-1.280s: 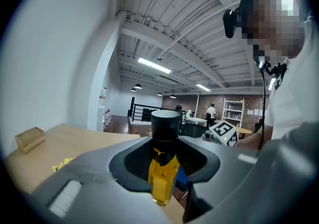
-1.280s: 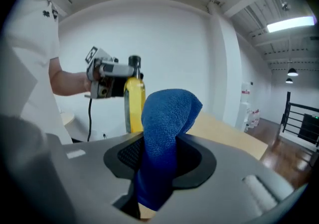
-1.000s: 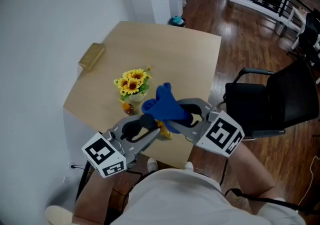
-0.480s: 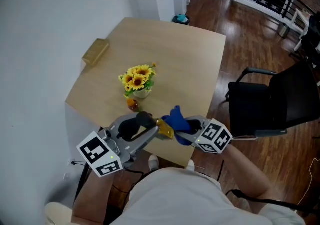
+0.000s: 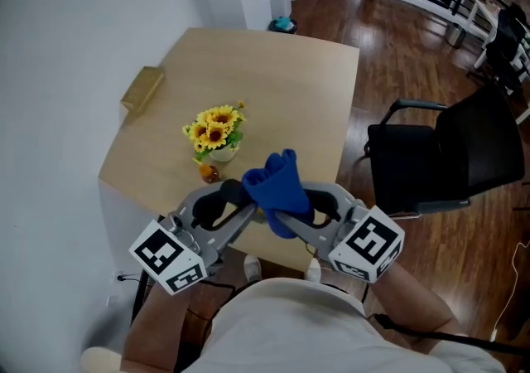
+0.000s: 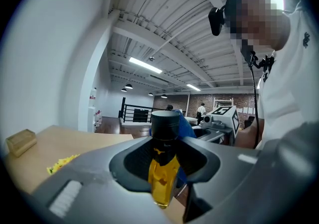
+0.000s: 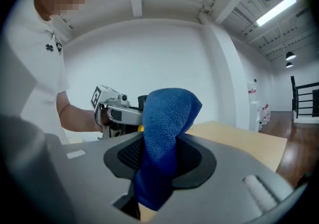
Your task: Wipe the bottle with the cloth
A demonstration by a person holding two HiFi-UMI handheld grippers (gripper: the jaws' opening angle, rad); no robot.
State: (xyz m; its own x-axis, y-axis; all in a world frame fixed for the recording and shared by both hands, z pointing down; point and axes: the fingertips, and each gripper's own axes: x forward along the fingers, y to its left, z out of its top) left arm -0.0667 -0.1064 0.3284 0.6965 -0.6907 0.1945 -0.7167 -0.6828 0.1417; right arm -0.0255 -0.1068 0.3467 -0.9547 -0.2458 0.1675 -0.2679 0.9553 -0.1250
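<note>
Holds the bottle (image 6: 162,175) in the left gripper (image 5: 234,207), jaws closed on its amber body, black cap (image 6: 165,124) clear of the pads. Pinches the blue cloth (image 5: 277,185) in the right gripper (image 5: 308,207), jaws shut on the fold, a rounded bunch poking out past them. Has both up off the table (image 5: 281,89), over its near edge, near the sunflowers (image 5: 214,131).

Sets the cloth right at the bottle's cap and neck, on the side away from the left gripper's camera; cannot tell whether touching or just beside.

Looks to be mid-wipe or on the point of it: both things picked up and brought together. Shows nothing of how much of the bottle is clean. Leaves, most likely, the rubbing down the body, and probably calls for a regrip, since the jaws cover much of it.
</note>
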